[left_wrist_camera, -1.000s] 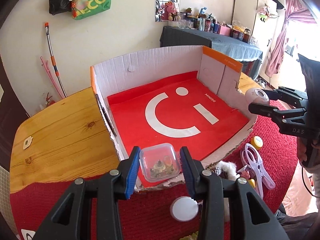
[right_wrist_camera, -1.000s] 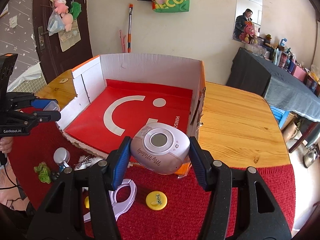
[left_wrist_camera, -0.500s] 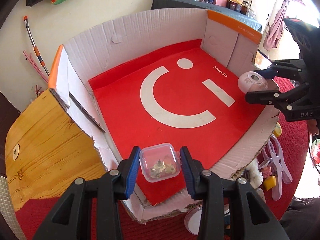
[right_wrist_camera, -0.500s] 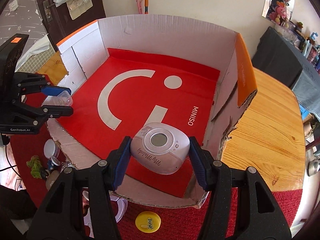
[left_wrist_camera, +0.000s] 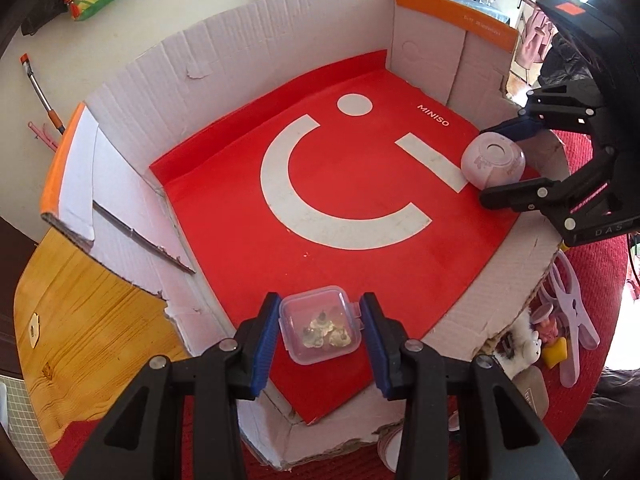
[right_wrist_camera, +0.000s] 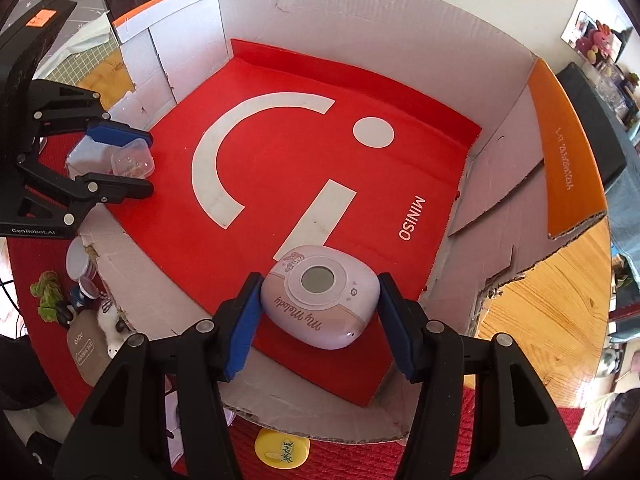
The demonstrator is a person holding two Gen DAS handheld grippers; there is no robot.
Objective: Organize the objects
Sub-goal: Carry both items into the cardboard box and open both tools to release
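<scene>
Two items are in transit, none yet set down. Left claw (left_wrist_camera: 320, 328) is clenched on a clear tub (left_wrist_camera: 320, 330) with small trinkets inside; its blue pads press the tub's sides. The tub hangs over the box (left_wrist_camera: 240, 60) floor at about 6 o'clock in the left wrist view, just inside the torn near wall. Whether it touches the floor I cannot tell.

Right claw (right_wrist_camera: 320, 312) is grasping a lilac camera-shaped toy (right_wrist_camera: 320, 304), pads on both flanks. In the right wrist view the toy sits at 6 o'clock over the red liner (right_wrist_camera: 280, 184), near the foot of the white bar in the logo. From the left wrist view it shows at 3 o'clock, by the box's right wall. Contact with the liner is unclear.

Box holds nothing else: the liner is bare apart from the two carried pieces.

Left to do, judging by the clutter outside on the red mat (right_wrist_camera: 360, 456) over the worktop (left_wrist_camera: 100, 300):
- yellow disc (right_wrist_camera: 282, 454) at 6 o'clock, just beyond the near wall
- lilac clip (left_wrist_camera: 572, 312) at 4 o'clock in the left view
- plush bits, a small tan pouch, a round lid, a green scrap at 8 o'clock in the right view

Estimate: early stage. First two pieces about to be released; most of the pile is outside.
</scene>
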